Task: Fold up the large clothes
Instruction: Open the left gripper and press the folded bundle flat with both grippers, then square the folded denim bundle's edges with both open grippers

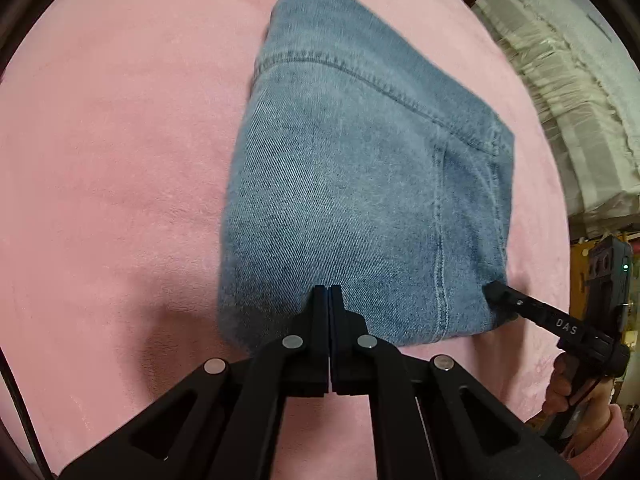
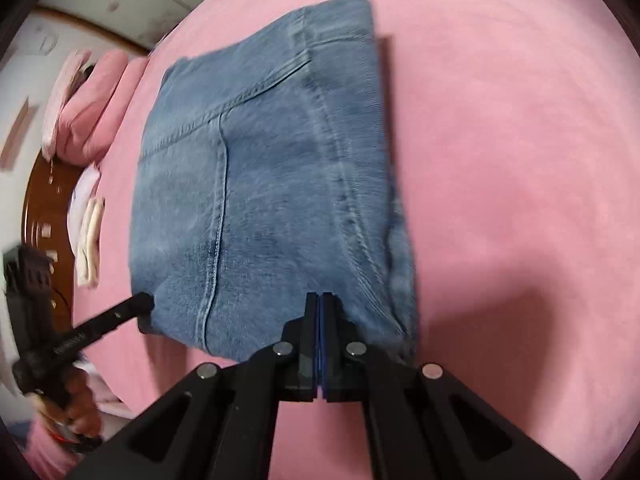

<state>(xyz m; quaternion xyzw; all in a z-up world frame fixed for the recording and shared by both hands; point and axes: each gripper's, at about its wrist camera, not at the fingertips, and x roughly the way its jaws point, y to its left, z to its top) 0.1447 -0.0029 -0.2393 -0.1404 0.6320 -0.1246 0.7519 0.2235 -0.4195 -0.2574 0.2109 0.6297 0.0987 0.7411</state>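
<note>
Left wrist view: folded blue jeans (image 1: 360,184) lie flat on the pink blanket (image 1: 120,160), and everything here is placed off them. The left gripper (image 1: 329,289) points down at their near edge, fingers pressed together; whether any denim is pinched between the tips I cannot tell. At the jeans' near right corner the right gripper (image 1: 493,293) comes in slanting from the right, its black tip touching the denim. A hand (image 1: 568,392) in a pink sleeve holds its handle.

Right wrist view: the same jeans (image 2: 264,184) fill the middle of the blanket (image 2: 520,160). The right gripper (image 2: 320,296) sits over their near edge, towards the right side, fingers together with a thin blue strip showing in the slit. The left gripper (image 2: 146,303) touches the jeans' near left corner. Beyond the jeans' left side lie pink pillows (image 2: 92,104).
</note>
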